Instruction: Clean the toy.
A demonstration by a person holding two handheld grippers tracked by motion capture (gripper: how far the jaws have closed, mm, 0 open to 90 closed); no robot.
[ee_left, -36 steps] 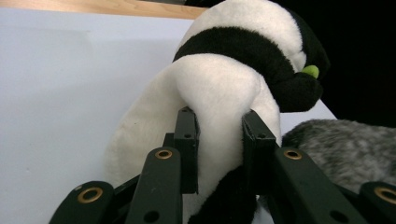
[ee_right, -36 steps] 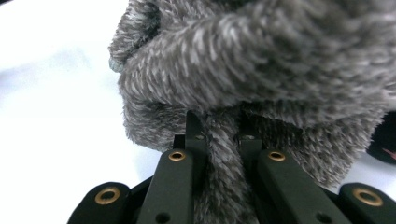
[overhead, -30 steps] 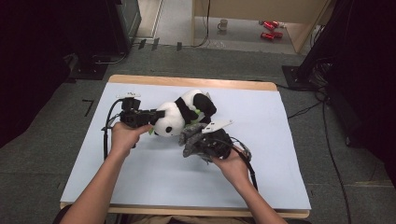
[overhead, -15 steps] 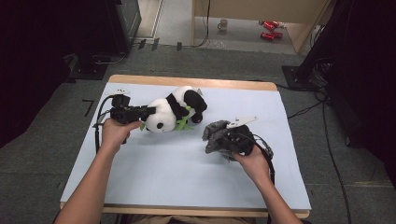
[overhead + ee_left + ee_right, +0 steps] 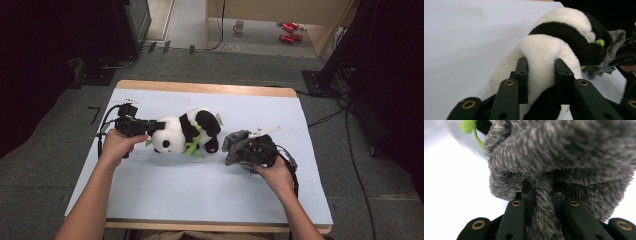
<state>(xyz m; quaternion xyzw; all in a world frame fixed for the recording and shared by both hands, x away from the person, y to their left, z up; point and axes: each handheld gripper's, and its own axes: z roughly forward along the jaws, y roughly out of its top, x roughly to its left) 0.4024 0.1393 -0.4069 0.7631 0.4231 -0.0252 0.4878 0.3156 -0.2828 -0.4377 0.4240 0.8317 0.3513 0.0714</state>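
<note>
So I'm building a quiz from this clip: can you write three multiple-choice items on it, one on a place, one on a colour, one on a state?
1. Where does the grey plush lie relative to the panda in the high view?
A. to its right
B. to its left
C. on top of it

2. What colour is the sprig on the panda?
A. red
B. green
C. blue

3. What are the right tongs doing?
A. standing open over bare table
B. gripping the panda
C. pinching grey fur

Answers:
1 A, the grey plush sits right of the panda on the white mat.
2 B, bright green shows against the black and white fur.
3 C, the right gripper view shows a fold of grey fur squeezed between the jaws.

The left tongs, whose jaws have just been opening, straddle the panda's white fur.
</note>
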